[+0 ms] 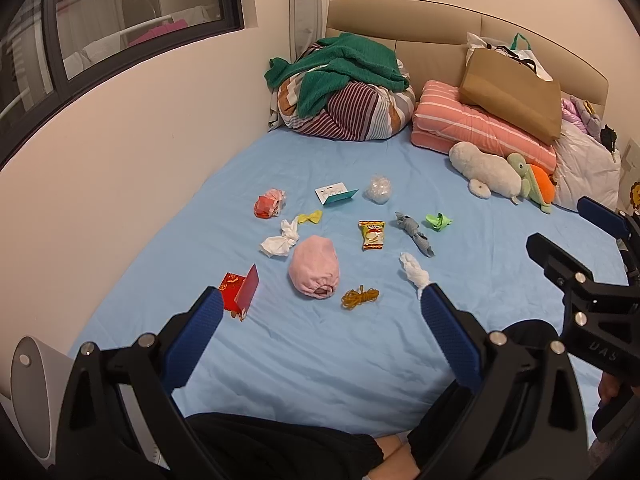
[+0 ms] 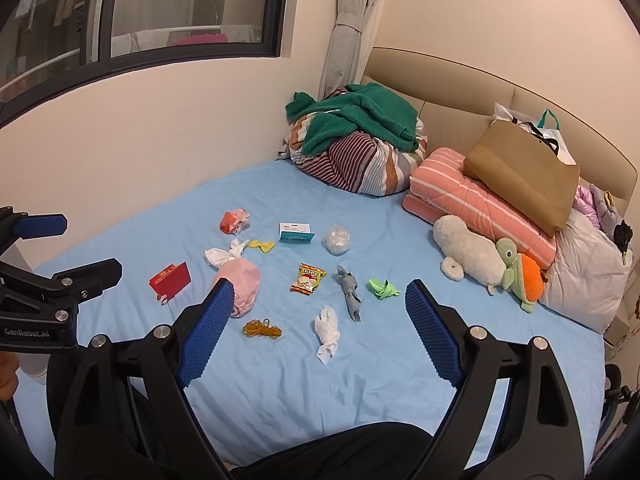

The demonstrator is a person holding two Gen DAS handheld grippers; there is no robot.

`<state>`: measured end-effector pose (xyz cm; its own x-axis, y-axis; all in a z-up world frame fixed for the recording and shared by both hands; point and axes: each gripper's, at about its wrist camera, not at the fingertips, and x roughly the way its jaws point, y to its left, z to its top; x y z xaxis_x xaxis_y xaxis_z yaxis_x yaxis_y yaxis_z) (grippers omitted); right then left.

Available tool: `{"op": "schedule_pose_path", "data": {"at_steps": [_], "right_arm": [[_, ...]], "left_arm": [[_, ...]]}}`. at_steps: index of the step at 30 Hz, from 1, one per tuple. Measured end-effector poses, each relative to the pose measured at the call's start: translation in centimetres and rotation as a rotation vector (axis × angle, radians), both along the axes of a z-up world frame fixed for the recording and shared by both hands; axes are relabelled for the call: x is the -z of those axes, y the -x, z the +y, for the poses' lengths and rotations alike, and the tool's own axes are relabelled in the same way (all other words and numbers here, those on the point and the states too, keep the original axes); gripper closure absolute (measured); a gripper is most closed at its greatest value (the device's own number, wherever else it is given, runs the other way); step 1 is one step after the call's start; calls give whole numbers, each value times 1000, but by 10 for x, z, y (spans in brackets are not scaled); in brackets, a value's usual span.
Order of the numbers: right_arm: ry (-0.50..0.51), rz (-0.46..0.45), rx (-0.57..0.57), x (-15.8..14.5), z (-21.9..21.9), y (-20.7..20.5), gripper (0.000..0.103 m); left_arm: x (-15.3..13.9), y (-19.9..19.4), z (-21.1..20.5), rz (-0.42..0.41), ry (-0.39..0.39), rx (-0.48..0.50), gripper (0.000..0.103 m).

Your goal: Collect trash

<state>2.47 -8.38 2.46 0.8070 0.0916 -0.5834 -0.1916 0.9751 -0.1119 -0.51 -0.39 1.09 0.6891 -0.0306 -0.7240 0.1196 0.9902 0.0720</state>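
Both grippers sit closest to the lens, held low over the foot of the bed: the left gripper point(image 1: 322, 310) has its blue-padded fingers spread wide with nothing between them, and the right gripper point(image 2: 320, 300) is spread just as wide and also empty. Dark trouser legs point(image 1: 280, 440) of the person show under them.

Beyond lies the bed point(image 1: 320, 360), covered in a light blue sheet. At its head are the biggest things: a striped bundle of bedding point(image 1: 352, 112) with a green blanket point(image 1: 344, 68) on top, a folded pink striped quilt point(image 1: 480, 124) beside it, and a brown paper bag point(image 1: 516, 92) leaning on the quilt. A white plush toy point(image 1: 484, 170) and a green and orange plush turtle point(image 1: 534, 182) lie in front of the quilt.

The trash is scattered across the middle of the sheet, all of it apart from both grippers. A pink cloth ball point(image 1: 316, 268) is the largest piece, with a red envelope point(image 1: 240, 290) to its left. Farther back are a red and white crumpled wrapper point(image 1: 269, 204), a teal and white card point(image 1: 335, 195) and a clear plastic wad point(image 1: 378, 189). A yellow snack packet point(image 1: 372, 235) lies near the centre, a grey rag point(image 1: 414, 232) beside it. Two twisted white tissues show, one point(image 1: 280, 240) by the pink ball and one point(image 1: 414, 270) just past the left gripper's right finger. Smallest are a coil of yellow rubber bands point(image 1: 359, 297), a green scrap point(image 1: 439, 221) and a yellow scrap point(image 1: 310, 218).
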Motion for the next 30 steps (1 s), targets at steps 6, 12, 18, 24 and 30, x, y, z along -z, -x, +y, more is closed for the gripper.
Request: {"op": "schedule_pose_path", "data": {"at_steps": [6, 12, 18, 24, 30], "right_arm": [[-1, 0, -1, 0, 1, 1, 19], [-1, -1, -3, 0, 2, 2, 19], [0, -3, -8, 0, 6, 3, 19], [-3, -3, -15, 0, 8, 1, 19], [-5, 10, -44, 8, 21, -9, 19]], "left_arm": [[0, 0, 1, 0, 0, 1, 4], [0, 0, -3, 0, -1, 1, 4], [0, 0, -3, 1, -1, 2, 4], [1, 0, -6, 3, 0, -5, 4], [10, -6, 4, 20, 4, -37, 4]]}}
